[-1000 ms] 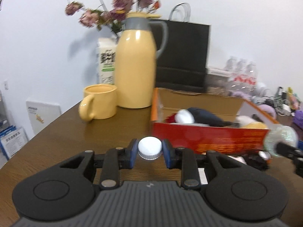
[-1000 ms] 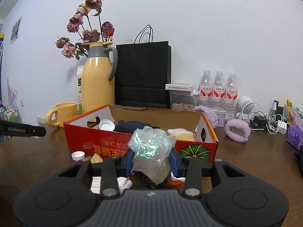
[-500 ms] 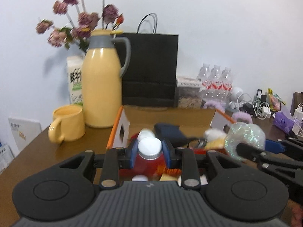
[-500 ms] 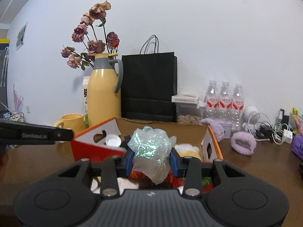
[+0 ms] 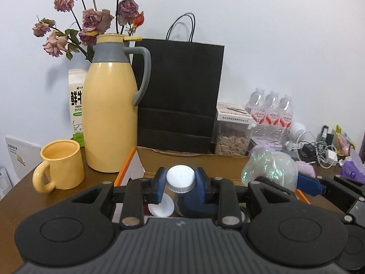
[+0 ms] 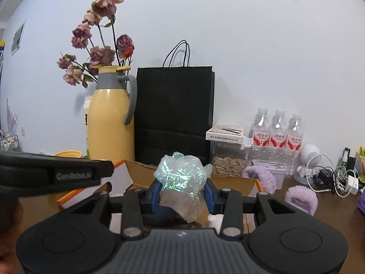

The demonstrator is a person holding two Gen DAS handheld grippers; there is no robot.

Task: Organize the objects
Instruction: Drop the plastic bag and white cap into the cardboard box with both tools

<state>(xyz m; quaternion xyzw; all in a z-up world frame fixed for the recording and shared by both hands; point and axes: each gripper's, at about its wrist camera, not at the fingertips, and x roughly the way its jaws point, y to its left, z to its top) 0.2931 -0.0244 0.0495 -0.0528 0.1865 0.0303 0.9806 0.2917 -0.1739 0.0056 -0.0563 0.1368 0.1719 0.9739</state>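
A small bottle with a white cap (image 5: 180, 178) sits clamped between the blue pads of the left gripper (image 5: 180, 183), gripped just under the cap, so the clear body hangs below, and it is held above the open cardboard box (image 5: 191, 159), which looks like the place where loose items are being gathered. Beside it, the right gripper (image 6: 182, 193) pinches a crumpled, shimmering plastic bag (image 6: 181, 180); the pads squeeze the bag's lower part and the rest puffs up above the jaws, which is probably why a moderate opening is enough to hold something so soft. Both loads hover over the box, side by side, the right gripper (image 5: 319, 189) visible at the edge of the left view with the bag (image 5: 269, 171) just right of the bottle. Inside the box, under the left gripper, lie a white lid (image 5: 163, 207) and something dark blue (image 5: 196, 205), so a drop here would land on things already collected. Behind the box stand a yellow jug (image 5: 109, 118), a yellow mug (image 5: 60, 165), a black paper bag (image 5: 180, 91) and water bottles (image 5: 271, 111), lined along the wall out of the way.
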